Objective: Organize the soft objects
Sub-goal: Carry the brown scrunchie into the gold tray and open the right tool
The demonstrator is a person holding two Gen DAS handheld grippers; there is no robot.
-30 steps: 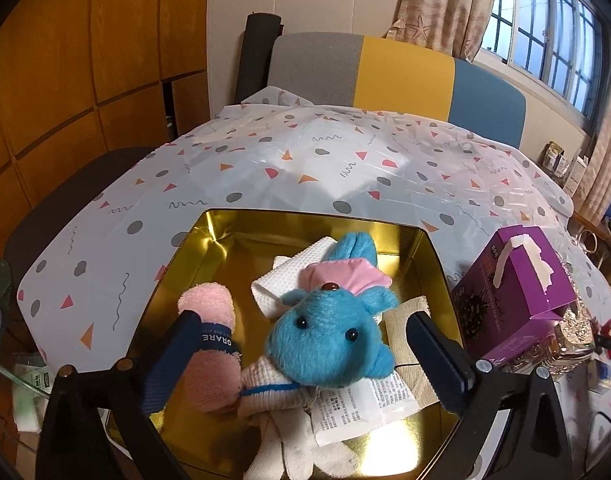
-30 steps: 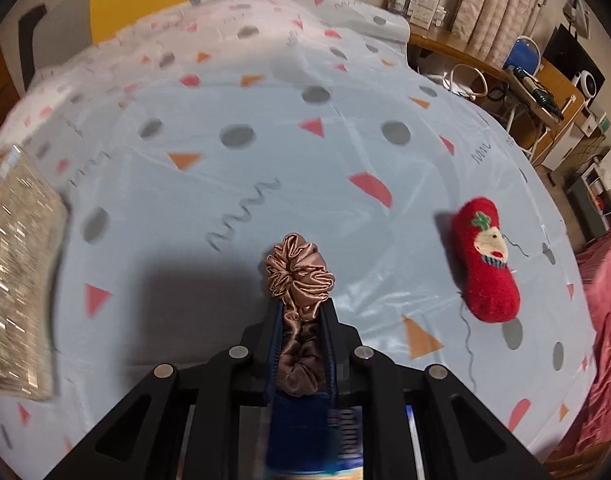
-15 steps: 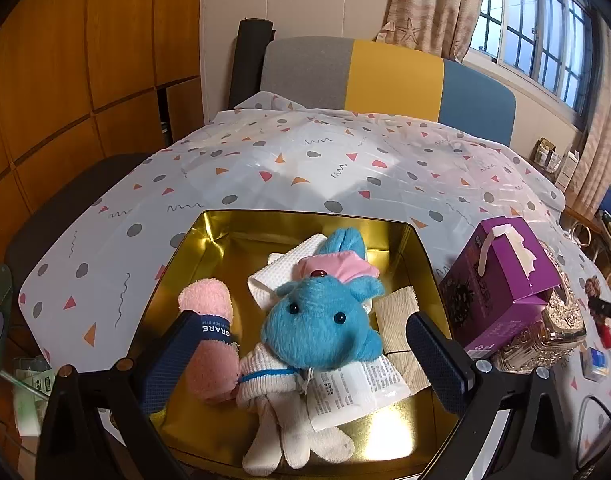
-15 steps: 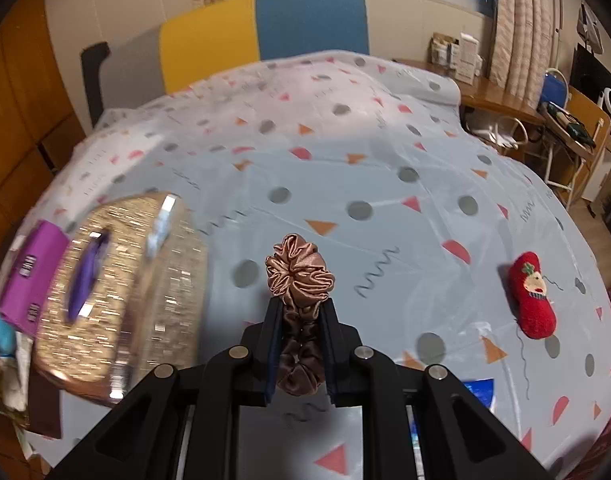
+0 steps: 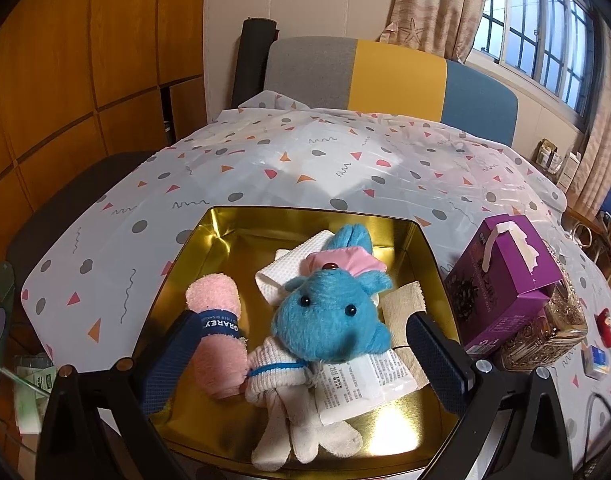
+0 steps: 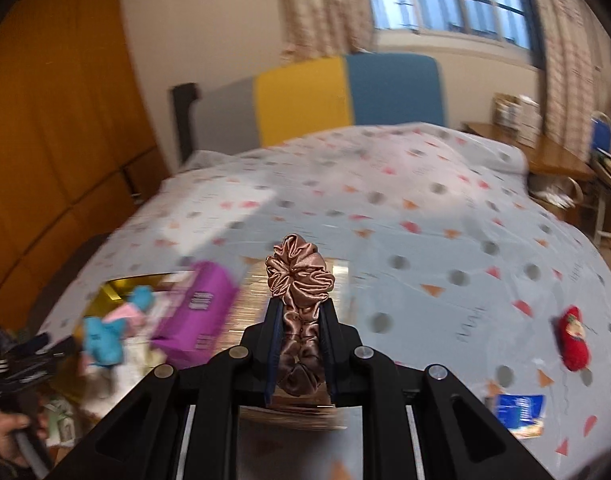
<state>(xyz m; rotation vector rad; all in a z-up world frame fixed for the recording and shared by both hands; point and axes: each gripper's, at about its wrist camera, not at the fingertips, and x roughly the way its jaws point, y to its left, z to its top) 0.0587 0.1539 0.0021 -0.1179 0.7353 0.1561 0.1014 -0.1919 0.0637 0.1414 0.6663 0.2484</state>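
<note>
A gold tin tray (image 5: 225,232) holds a blue plush toy (image 5: 329,312), a rolled pink towel (image 5: 213,320), a white cloth (image 5: 289,268) and a beige cloth (image 5: 405,304). My left gripper (image 5: 305,360) hovers open over the tray's near side, its fingers either side of the plush without touching it. My right gripper (image 6: 299,312) is shut on a bronze satin scrunchie (image 6: 299,280), held in the air above the table. A red plush toy (image 6: 572,344) lies on the tablecloth to the right. The tray (image 6: 117,292) and blue plush (image 6: 101,336) show blurred at lower left.
A purple box (image 5: 505,280) leans on a glittery gold container (image 5: 553,332) right of the tray. A small blue packet (image 6: 519,410) lies near the red toy. A striped chair back (image 5: 385,76) stands behind the table. A hand (image 6: 5,432) holds the left gripper's handle.
My right gripper rose and swung left with the scrunchie, bringing the purple box and the tray into its view. The left gripper barely moved.
</note>
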